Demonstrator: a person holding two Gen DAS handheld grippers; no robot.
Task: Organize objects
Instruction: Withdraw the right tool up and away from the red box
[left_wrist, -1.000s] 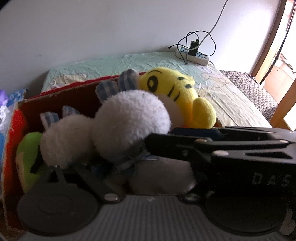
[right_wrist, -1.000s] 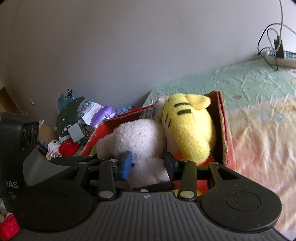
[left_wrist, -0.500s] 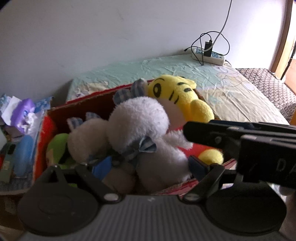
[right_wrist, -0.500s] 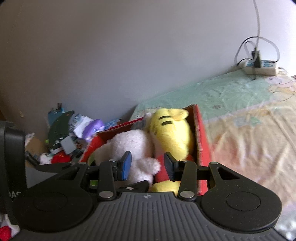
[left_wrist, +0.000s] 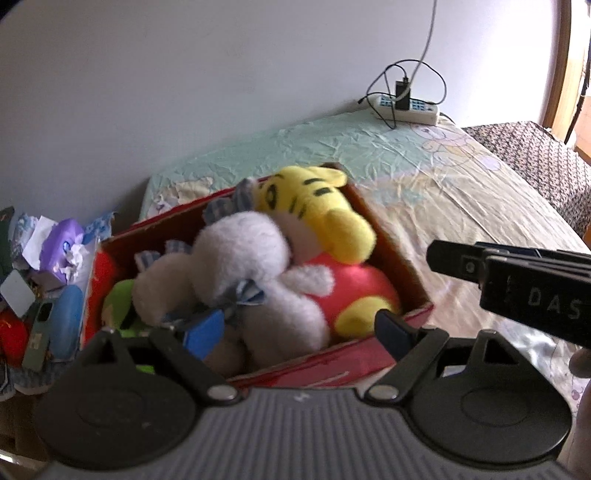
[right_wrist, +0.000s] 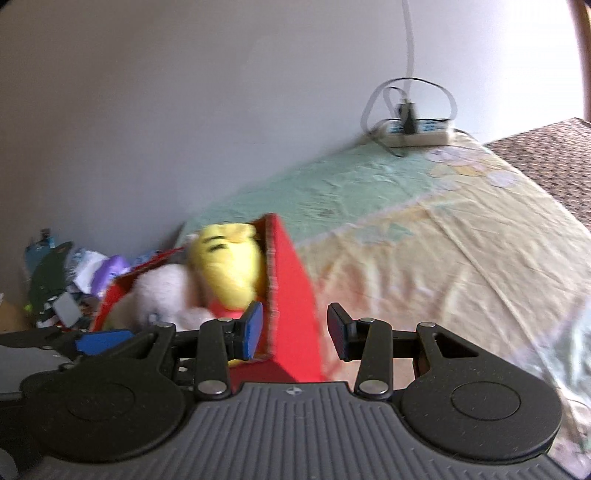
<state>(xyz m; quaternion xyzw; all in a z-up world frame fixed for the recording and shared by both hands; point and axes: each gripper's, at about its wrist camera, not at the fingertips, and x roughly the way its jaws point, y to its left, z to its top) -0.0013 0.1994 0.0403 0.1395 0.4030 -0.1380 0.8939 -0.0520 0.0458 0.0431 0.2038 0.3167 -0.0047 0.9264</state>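
A red cardboard box (left_wrist: 332, 363) lies on the bed, packed with plush toys. A white plush (left_wrist: 240, 254) with a checked bow lies in the middle, a yellow tiger plush (left_wrist: 306, 199) at the far right, and a green plush (left_wrist: 118, 302) at the left. My left gripper (left_wrist: 297, 334) hovers over the box's near wall, open, its blue pads touching nothing. My right gripper (right_wrist: 295, 328) is open too, straddling the box's red side wall (right_wrist: 295, 295) without touching it. In the left wrist view its black body (left_wrist: 517, 284) shows at the right. The tiger (right_wrist: 229, 266) pokes above the rim.
The bed sheet (left_wrist: 443, 184) stretches to the right of the box. A white power strip (left_wrist: 406, 107) with cables sits at its far end by the wall. Cluttered small items (left_wrist: 55, 258) pile up left of the box. A dark patterned surface (left_wrist: 535, 155) lies far right.
Both grippers have drawn back and up from the toys, so the whole box now shows. The right wrist view swung right toward the bed. The toys stayed in the box.
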